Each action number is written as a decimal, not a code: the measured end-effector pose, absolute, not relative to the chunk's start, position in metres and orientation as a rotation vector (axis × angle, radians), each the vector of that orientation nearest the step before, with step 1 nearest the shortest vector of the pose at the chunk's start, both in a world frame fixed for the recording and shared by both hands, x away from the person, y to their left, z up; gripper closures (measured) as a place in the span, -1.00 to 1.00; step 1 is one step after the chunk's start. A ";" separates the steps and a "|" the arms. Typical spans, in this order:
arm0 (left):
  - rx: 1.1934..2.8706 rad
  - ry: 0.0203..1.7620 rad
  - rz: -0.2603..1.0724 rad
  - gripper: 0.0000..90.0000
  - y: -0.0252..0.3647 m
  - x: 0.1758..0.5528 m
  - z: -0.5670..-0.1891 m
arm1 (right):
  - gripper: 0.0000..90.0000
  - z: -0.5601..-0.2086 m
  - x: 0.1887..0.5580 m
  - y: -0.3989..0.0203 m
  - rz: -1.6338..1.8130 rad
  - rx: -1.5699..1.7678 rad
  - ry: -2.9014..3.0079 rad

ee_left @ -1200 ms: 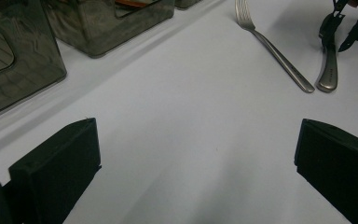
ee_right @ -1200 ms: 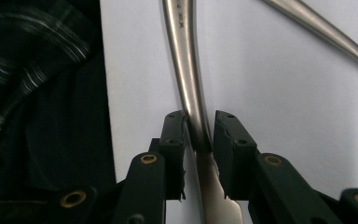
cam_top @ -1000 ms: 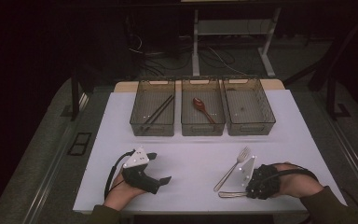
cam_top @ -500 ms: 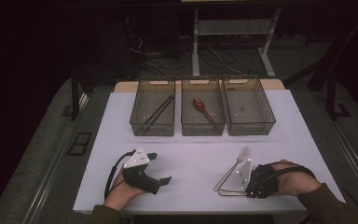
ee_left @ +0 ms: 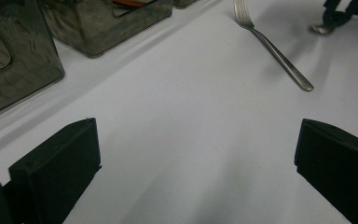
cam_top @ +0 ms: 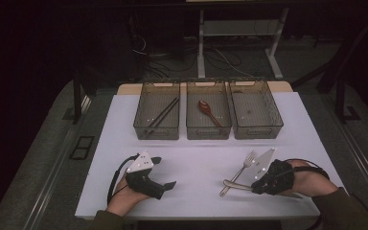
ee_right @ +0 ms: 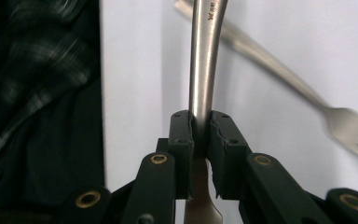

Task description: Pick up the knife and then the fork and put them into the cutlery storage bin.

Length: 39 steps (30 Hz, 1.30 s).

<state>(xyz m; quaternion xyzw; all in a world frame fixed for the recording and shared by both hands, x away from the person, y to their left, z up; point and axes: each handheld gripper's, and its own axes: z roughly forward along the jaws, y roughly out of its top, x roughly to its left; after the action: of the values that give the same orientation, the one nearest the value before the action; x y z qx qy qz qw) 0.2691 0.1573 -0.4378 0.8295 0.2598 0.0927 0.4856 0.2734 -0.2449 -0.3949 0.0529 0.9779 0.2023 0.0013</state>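
Near the front-left corner of the white tabletop [cam_top: 196,143], the left gripper [cam_top: 165,178] rests in the person's hand with its black jaws spread wide and bare surface between them. Along the back edge stand three smoky clear plastic bins: the left bin [cam_top: 156,111] holds dark chopsticks [cam_top: 162,116], the middle bin [cam_top: 208,111] a reddish-brown wooden spoon [cam_top: 209,112], and the right bin [cam_top: 255,110] sits beside them. Toward the front-right corner a silver metal fork [cam_top: 238,173] lies on the surface. Just beside it the right gripper [ee_right: 201,133] has its jaws pressed together on the handle of a silver metal utensil [ee_right: 204,60] — its working end can't be made out — held crossing over the fork's handle.
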 end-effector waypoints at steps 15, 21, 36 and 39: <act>2.026 0.631 0.229 -1.00 0.159 0.270 -0.438 | 0.75 -0.369 0.315 -0.270 0.993 0.703 2.761; 2.030 0.638 0.222 -1.00 0.160 0.271 -0.440 | 0.75 -0.366 0.332 -0.277 1.081 0.838 2.648; 2.025 0.637 0.227 -1.00 0.161 0.272 -0.440 | 0.75 -0.347 0.367 -0.289 1.209 1.009 2.437; 2.022 0.639 0.227 -1.00 0.162 0.272 -0.440 | 0.75 -0.339 0.375 -0.290 1.212 1.036 2.388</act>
<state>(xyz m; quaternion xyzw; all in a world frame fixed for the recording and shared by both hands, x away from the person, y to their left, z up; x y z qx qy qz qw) 0.2720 0.1617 -0.4399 0.8301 0.2625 0.0930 0.4831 0.3750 -0.2896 -0.3386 0.3575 0.8241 0.4183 0.1346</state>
